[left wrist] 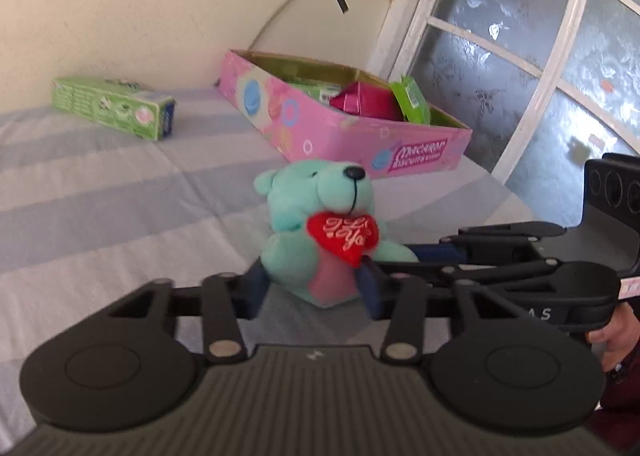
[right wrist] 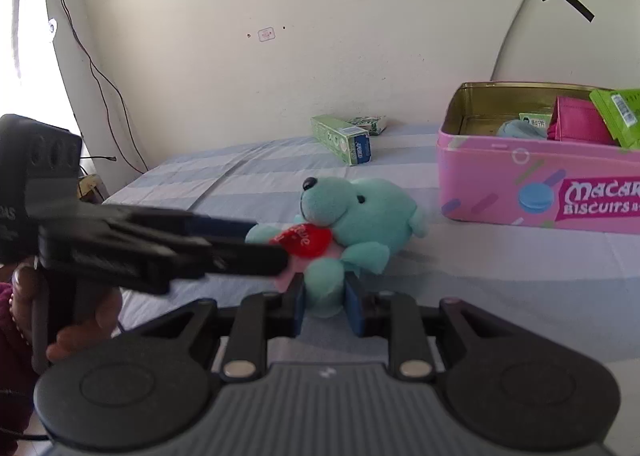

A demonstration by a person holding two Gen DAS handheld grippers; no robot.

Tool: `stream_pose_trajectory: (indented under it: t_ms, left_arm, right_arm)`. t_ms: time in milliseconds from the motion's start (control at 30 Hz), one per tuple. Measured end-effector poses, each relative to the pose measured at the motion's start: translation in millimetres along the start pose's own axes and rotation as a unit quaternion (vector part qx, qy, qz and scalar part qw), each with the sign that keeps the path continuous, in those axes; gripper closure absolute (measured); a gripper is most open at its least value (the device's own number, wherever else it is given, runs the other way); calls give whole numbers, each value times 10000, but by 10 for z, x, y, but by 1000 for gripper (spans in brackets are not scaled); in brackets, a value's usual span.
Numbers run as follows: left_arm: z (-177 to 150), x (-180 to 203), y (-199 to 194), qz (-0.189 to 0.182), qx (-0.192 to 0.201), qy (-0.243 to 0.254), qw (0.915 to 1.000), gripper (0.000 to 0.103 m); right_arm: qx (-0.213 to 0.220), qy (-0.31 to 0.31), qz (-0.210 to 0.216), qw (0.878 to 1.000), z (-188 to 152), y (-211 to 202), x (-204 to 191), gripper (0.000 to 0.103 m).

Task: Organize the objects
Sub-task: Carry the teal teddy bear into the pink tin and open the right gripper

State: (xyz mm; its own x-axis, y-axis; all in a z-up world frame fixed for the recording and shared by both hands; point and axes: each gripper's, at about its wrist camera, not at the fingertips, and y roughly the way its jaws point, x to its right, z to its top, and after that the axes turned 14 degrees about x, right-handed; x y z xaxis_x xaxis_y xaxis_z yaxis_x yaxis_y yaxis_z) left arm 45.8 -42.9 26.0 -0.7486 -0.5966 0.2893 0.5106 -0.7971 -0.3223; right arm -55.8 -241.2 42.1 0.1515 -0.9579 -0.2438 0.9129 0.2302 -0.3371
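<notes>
1. Your right gripper (right wrist: 323,306) had its blue pads (right wrist: 354,310) pressed onto one foot of the teal teddy bear (right wrist: 360,215), jaws narrow, pinching plush. Prob. a low anchor hold so the toy wouldn't slide on the cloth.
2. Your left gripper (left wrist: 314,286) sat wider, pads (left wrist: 370,292) either side of the bear's pink belly/base. They looked to be touching it, but whether they were squeezing, can't tell; pic is soft there.
3. Bear sat upright on the striped bedsheet (left wrist: 100,195), red heart (left wrist: 342,234) at its chest, near the front of the bed.
4. Pink biscuit tin (right wrist: 500,191) stood open beyond the bear, apart from it; already held a magenta pouch (right wrist: 576,123) + green packets (right wrist: 616,115). Likely the drop spot.
5. Green toothpaste box (right wrist: 344,139) lay loose farther back by the wall, not yet sorted.
6. Judgement: two-handed grip seems meant to lift the floppy toy w/o tipping.
</notes>
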Motion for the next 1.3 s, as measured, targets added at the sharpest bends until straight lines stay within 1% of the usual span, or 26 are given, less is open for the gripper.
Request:
stream_pose_trajectory:
  t_ms: [67, 100, 167, 233, 333, 433, 500, 533, 633, 700, 733, 767, 800, 833, 867, 900, 933, 1033, 1167, 1233, 1300]
  left_arm:
    - [91, 11, -5, -32, 55, -130, 9999, 60]
    - [162, 42, -21, -30, 132, -118, 9998, 60]
    - [356, 192, -90, -36, 419, 88, 9991, 60]
    - [592, 336, -97, -57, 703, 310, 9970, 60]
    - [888, 451, 92, -49, 935, 567, 9940, 59]
    - [1125, 473, 506, 48, 987, 681, 9928, 59]
    - [1227, 452, 825, 131, 924, 637, 9936, 59]
    - [1271, 426, 991, 158, 899, 607, 9940, 61]
    - [1380, 293, 1412, 290, 804, 387, 9956, 61]
    - [1397, 247, 1644, 543, 871, 473, 9936, 60]
    - [1395, 225, 1764, 737, 876, 574, 9918, 57]
    - [1391, 190, 1872, 909, 777, 614, 9909, 55]
    - [1385, 143, 1949, 1041, 637, 561, 9909, 54]
    - [1372, 99, 1979, 1114, 548, 426, 9914, 54]
    - [1359, 65, 1958, 1105, 555, 282, 9919, 54]
    - [1336, 52, 1901, 1058, 605, 218, 9923, 54]
    - [1316, 64, 1842, 1059, 648, 246, 9920, 54]
    - [1264, 176, 1678, 1308, 676, 491, 9879, 49]
    - [1213, 382, 1529, 1491, 559, 653, 9851, 49]
    - [1176, 498, 1446, 1558, 532, 748, 9835, 48]
    - [1122, 608, 1370, 1699, 441, 845, 9808, 48]
  right_arm:
    - [28, 45, -6, 10000, -19, -3, 52, 82]
    - [82, 182, 83, 9998, -23, -16, 88, 82]
    - [285, 275, 168, 9991, 66, -72, 125, 82]
    - [632, 107, 173, 9978, 231, -179, 114, 82]
    - [1162, -305, 52, 9927, 521, -298, 141, 82]
    - [1366, -780, -237, 9873, 812, -246, 266, 82]
    - [1301, -986, -422, 9857, 1008, -112, 442, 82]
    - [1231, -1009, -490, 9860, 1090, -24, 546, 82]
    - [995, -1028, -689, 9873, 1296, 325, 922, 82]
    - [849, -1066, -850, 9870, 1384, 592, 1142, 82]
    - [775, -1079, -963, 9864, 1420, 724, 1234, 82]
    - [698, -1107, -1092, 9854, 1432, 892, 1357, 80]
    - [600, -1153, -1215, 9840, 1431, 1026, 1457, 75]
    - [443, -1179, -1347, 9828, 1440, 1158, 1557, 74]
    - [344, -1109, -1440, 9827, 1442, 1227, 1632, 70]
    - [351, -920, -1449, 9845, 1444, 1238, 1715, 70]
    - [452, -717, -1369, 9870, 1434, 1186, 1769, 70]
    - [839, -225, -1245, 9884, 1325, 891, 1858, 70]
    - [1106, 407, -1180, 9860, 1120, 547, 1916, 69]
    - [1221, 615, -1154, 9839, 1041, 389, 1902, 69]
    - [1344, 806, -1121, 9813, 959, 211, 1851, 68]
